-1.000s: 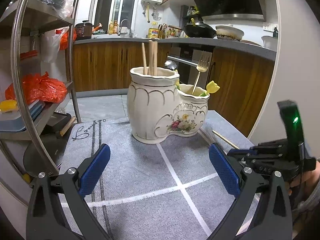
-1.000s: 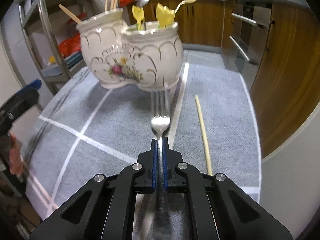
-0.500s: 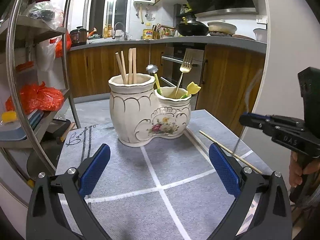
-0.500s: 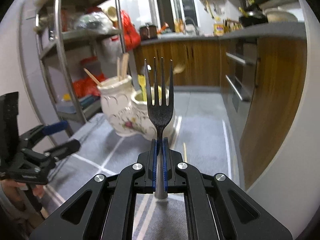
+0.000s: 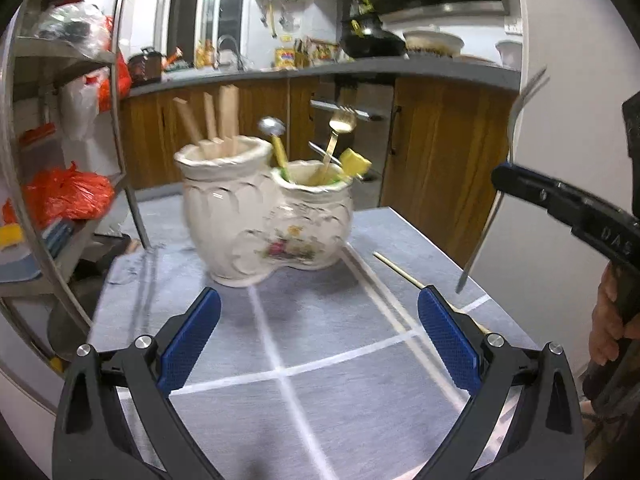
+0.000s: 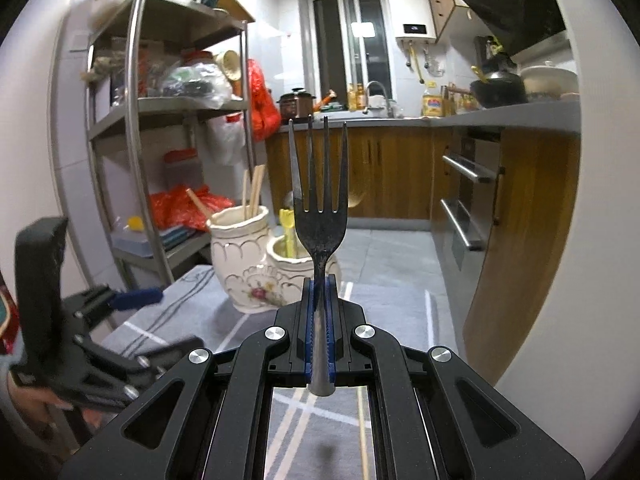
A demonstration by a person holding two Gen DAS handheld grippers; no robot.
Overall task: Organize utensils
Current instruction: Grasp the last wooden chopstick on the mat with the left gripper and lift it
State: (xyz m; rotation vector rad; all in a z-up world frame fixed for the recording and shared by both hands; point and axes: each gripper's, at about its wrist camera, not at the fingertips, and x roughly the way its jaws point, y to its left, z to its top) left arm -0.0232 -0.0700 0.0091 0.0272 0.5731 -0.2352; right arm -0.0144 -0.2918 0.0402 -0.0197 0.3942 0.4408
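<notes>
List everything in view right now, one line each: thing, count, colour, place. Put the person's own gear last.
ceramic holder: one, cream with floral print, two compartments, on the mat
wooden sticks: several, tan, upright in the holder's taller compartment
gold fork: one, in the shorter compartment, with yellow-handled utensils
loose chopstick: one, tan, flat on the mat, right of the holder
mat: one, grey with white lines, covering the table
metal shelf rack: one, silver, left of the table, holding bags and boxes
silver fork: one, tines up, in the air, clamped
right gripper: black with blue pads, shut on the silver fork's handle
left gripper: black with blue pads, open, empty, above the mat
</notes>
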